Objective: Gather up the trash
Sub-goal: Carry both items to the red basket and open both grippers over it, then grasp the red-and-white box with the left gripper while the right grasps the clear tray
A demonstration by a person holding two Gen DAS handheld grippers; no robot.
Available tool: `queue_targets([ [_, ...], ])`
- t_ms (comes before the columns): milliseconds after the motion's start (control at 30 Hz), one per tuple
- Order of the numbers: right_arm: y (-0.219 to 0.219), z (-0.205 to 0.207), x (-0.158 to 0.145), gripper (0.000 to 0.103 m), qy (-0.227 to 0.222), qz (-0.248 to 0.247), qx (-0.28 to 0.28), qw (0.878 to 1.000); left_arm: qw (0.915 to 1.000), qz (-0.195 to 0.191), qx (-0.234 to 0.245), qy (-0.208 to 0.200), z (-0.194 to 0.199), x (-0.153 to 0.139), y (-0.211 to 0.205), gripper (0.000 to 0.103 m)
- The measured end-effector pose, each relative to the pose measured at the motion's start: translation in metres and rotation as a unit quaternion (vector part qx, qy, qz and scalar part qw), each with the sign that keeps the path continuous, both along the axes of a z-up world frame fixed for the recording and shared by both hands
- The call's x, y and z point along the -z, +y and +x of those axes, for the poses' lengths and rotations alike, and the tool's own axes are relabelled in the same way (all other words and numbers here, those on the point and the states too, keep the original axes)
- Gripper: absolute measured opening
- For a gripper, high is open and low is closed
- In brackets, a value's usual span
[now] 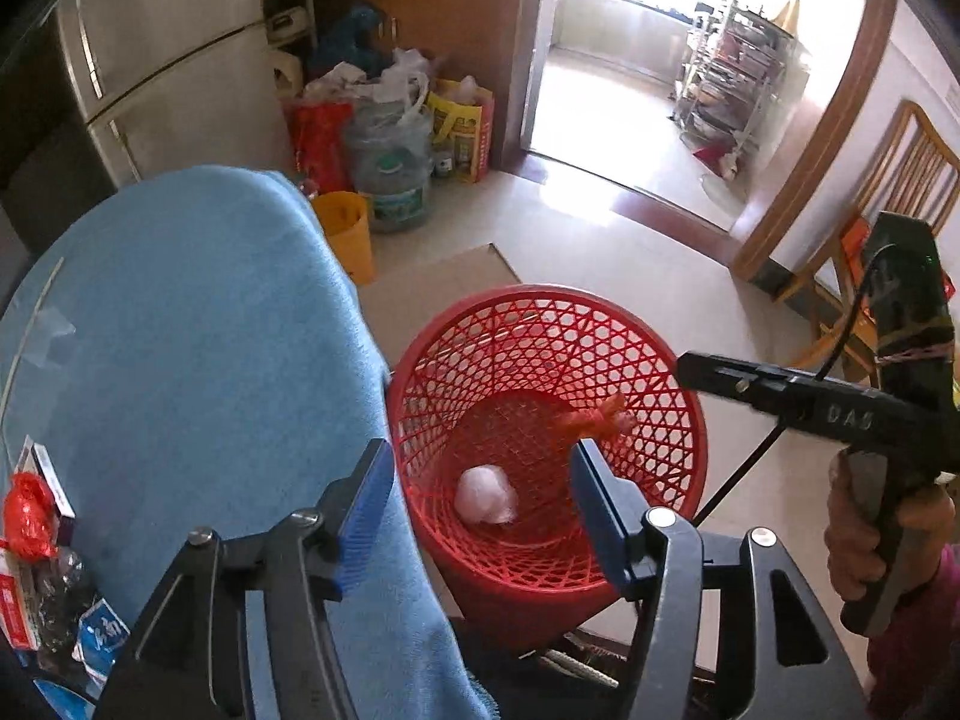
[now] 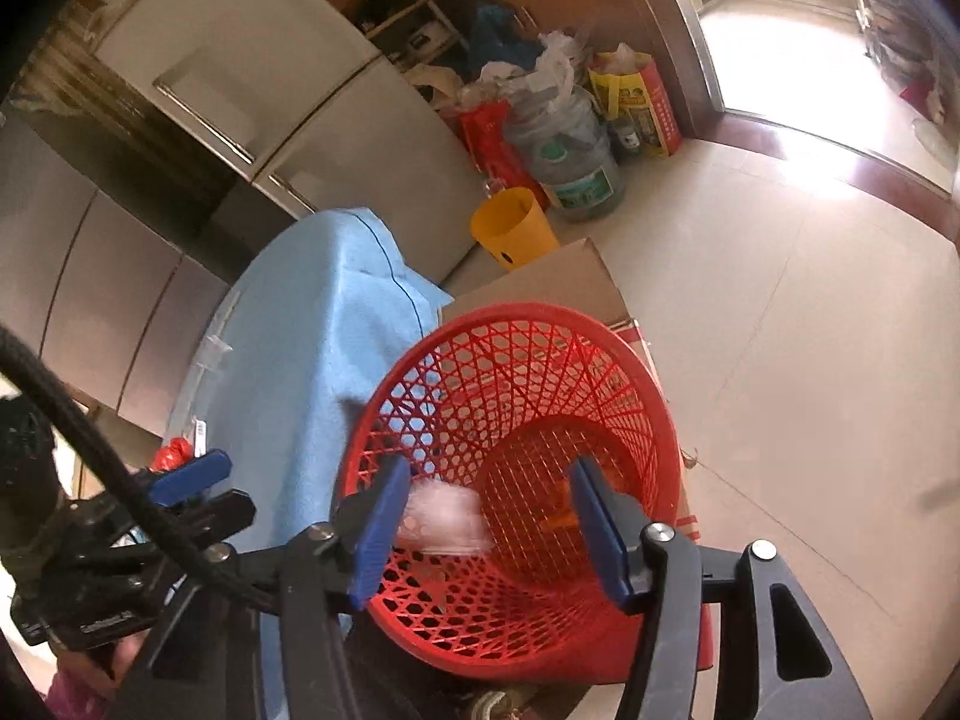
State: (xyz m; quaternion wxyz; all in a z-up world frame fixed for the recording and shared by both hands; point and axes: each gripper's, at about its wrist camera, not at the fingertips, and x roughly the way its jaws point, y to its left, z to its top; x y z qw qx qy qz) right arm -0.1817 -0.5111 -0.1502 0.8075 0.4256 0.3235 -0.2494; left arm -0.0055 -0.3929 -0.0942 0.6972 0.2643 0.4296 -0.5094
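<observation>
**Both grippers open over the red basket**

The left gripper (image 1: pixel 480 510) hung above the red mesh basket (image 1: pixel 660 372) with its jaws apart and nothing between the pads. Below it, on the basket floor, lay a white crumpled wad (image 1: pixel 486 495), and just beyond its right finger an orange scrap (image 1: pixel 600 420) appeared to be dropping or resting against the mesh (the blur made it hard to say which). The right gripper (image 2: pixel 489 528) also stood over the basket (image 2: pixel 648 396), jaws apart and empty, with a pale blurred wad (image 2: pixel 441 519) just past its left finger, inside the rim.

More trash sat well to the left of the left gripper, on the desk under the blue cloth (image 1: pixel 198 330): a red crumpled wrapper (image 1: pixel 27 516), a small carton (image 1: pixel 51 480) and a crushed clear bottle (image 1: pixel 60 588), bunched together at the desk's edge.

Judging by this, the release seemed the step in hand, and to do it well each gripper should keep its jaws wide until its piece has clearly fallen below the rim, staying centred so nothing catches on the mesh or tips the basket. The next reach would likely go left to the wrapper; a light, crushable thing like that wants a pinch across its bulk, not its loose edge.
</observation>
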Motion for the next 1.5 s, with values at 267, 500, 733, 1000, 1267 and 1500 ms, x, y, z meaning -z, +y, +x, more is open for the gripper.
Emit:
queue_targets([
  [267, -0.032, 0.006, 0.001, 0.060, 0.014, -0.029, 0.053, 0.998, 0.9988, -0.022, -0.038, -0.022, 0.014, -0.015, 0.053, 0.062],
  [500, -0.090, 0.050, 0.025, 0.060, 0.039, -0.020, 0.098, 0.994, 0.9909, -0.041, -0.107, -0.071, 0.025, -0.034, 0.141, 0.066],
  [733, -0.108, 0.092, 0.056, 0.060, 0.060, 0.052, 0.081, 0.994, 0.9684, -0.042, -0.233, -0.078, 0.065, -0.036, 0.234, 0.066],
  [1000, -0.055, 0.103, 0.052, 0.060, 0.100, 0.049, 0.024, 0.994, 0.9358, -0.082, -0.336, -0.069, 0.115, -0.043, 0.307, 0.067],
  [1267, -0.037, 0.140, -0.020, 0.060, 0.100, -0.089, 0.031, 0.991, 0.9230, -0.102, -0.365, -0.067, 0.145, -0.043, 0.340, 0.074],
  [1500, 0.019, 0.264, -0.091, 0.076, -0.025, -0.130, -0.131, 0.983, 0.9402, -0.095, -0.319, -0.074, 0.167, -0.036, 0.309, 0.080],
])
